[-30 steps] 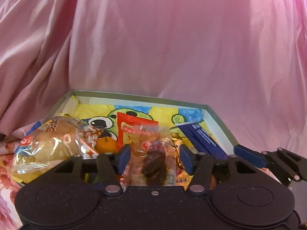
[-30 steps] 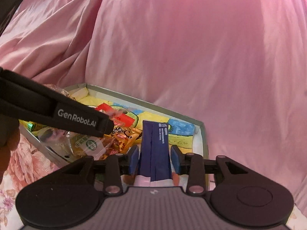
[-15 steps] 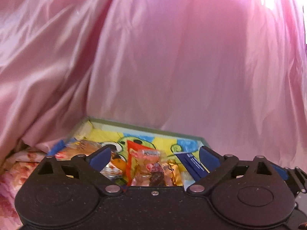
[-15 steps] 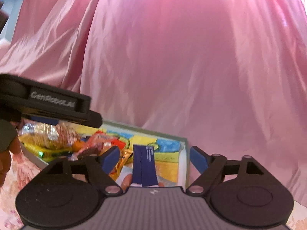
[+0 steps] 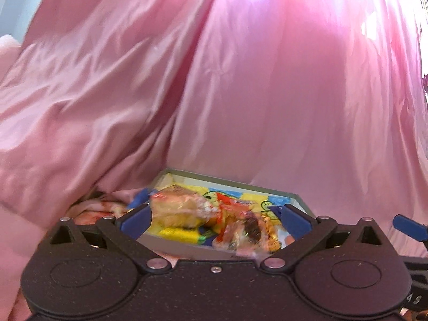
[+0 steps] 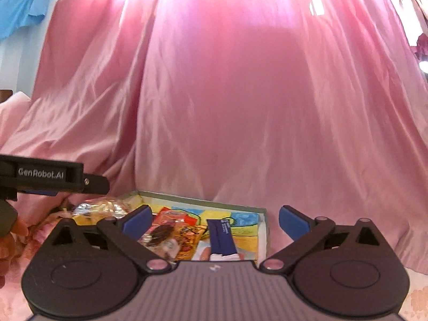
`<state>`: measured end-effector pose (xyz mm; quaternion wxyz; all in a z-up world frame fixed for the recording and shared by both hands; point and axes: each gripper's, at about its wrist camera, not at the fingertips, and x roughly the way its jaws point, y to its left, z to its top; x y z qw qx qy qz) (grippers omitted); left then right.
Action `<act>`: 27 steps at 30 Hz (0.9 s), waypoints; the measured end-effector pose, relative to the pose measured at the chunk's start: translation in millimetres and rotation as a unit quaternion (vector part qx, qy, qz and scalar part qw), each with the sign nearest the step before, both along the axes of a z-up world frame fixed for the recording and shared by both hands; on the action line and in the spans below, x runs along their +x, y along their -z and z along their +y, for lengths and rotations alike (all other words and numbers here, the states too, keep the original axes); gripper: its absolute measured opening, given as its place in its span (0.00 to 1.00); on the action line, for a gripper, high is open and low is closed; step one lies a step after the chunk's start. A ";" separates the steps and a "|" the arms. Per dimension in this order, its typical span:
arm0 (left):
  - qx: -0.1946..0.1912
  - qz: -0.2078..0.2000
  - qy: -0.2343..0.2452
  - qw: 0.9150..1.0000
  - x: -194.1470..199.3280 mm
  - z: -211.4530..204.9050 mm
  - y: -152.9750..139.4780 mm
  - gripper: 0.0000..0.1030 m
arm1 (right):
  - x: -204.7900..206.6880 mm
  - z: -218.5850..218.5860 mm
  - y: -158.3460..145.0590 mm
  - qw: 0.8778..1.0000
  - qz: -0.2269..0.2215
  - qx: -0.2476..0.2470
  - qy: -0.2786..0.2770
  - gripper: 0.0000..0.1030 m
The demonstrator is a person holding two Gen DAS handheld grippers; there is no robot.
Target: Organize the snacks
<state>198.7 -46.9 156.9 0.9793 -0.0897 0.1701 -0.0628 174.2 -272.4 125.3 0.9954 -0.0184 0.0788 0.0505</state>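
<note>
While the left wrist view blurs the snacks, the right shows a navy packet (image 6: 222, 236) lying in the box (image 6: 263, 230). Both the left gripper (image 5: 215, 218) and right gripper (image 6: 215, 220) are opening wide, empty, the box beyond their fingertips.

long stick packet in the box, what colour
Dark navy blue long stick packet, clearest in the right wrist view.

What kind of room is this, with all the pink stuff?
Probably a bedroom or cosy home corner. Shiny pink cloth is draped everywhere, flowery pink bedding lies underneath, and a cartoon-printed box full of wrapped snacks sits on it.
</note>
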 end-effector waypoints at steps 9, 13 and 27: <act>0.007 -0.006 -0.031 0.999 -67.5 26.0 3.5 0.99 | -53.0 16.4 -7.0 1.000 -0.012 0.009 -0.022 1.00; 0.010 -0.007 -0.043 0.999 -90.6 35.6 7.0 0.99 | -74.0 18.3 -7.1 1.000 -0.009 0.015 -0.026 1.00; 0.015 0.006 -0.062 0.998 -139.0 57.5 27.9 0.99 | -122.0 31.8 9.2 0.999 0.011 0.012 -0.037 1.00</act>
